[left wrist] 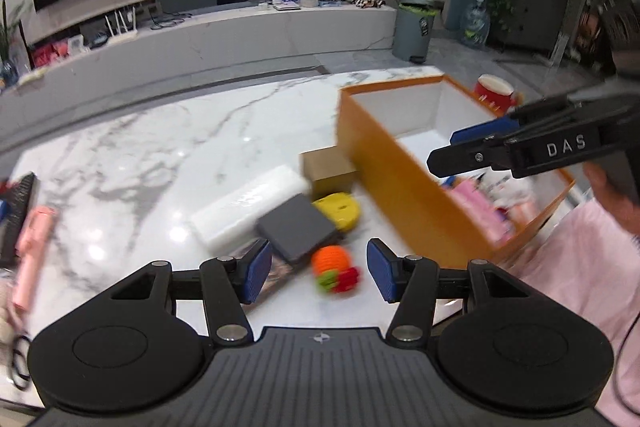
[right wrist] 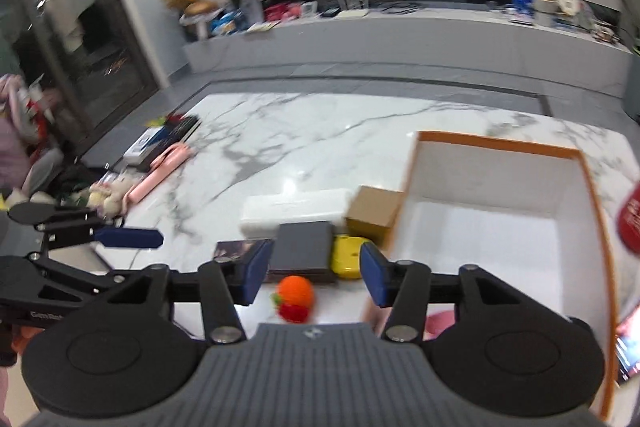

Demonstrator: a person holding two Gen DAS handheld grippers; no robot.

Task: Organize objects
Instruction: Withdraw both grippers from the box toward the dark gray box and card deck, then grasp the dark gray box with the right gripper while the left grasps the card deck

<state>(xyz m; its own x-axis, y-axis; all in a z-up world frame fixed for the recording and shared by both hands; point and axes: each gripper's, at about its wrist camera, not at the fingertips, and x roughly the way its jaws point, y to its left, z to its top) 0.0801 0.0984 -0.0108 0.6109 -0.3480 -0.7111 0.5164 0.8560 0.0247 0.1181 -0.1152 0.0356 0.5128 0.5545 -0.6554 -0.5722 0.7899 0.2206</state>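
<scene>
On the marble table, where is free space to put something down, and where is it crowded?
Free: the marble table beyond the white block, between the pink handle and the orange box; also the box's far half. Crowded: beside the box, around the grey case and crochet toy.

Both wrist views above shared table (left wrist: 140, 155)

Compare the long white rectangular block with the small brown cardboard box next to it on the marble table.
The long white rectangular block is glossy white, low and stretched out; the small brown cardboard box is matte tan, shorter and closer to a cube. The white block carries the corner of a flat dark grey slab; nothing rests on the cardboard box. The cardboard box sits against the open orange storage box; the white block lies further from it. Both lie closed on the marble table.
</scene>
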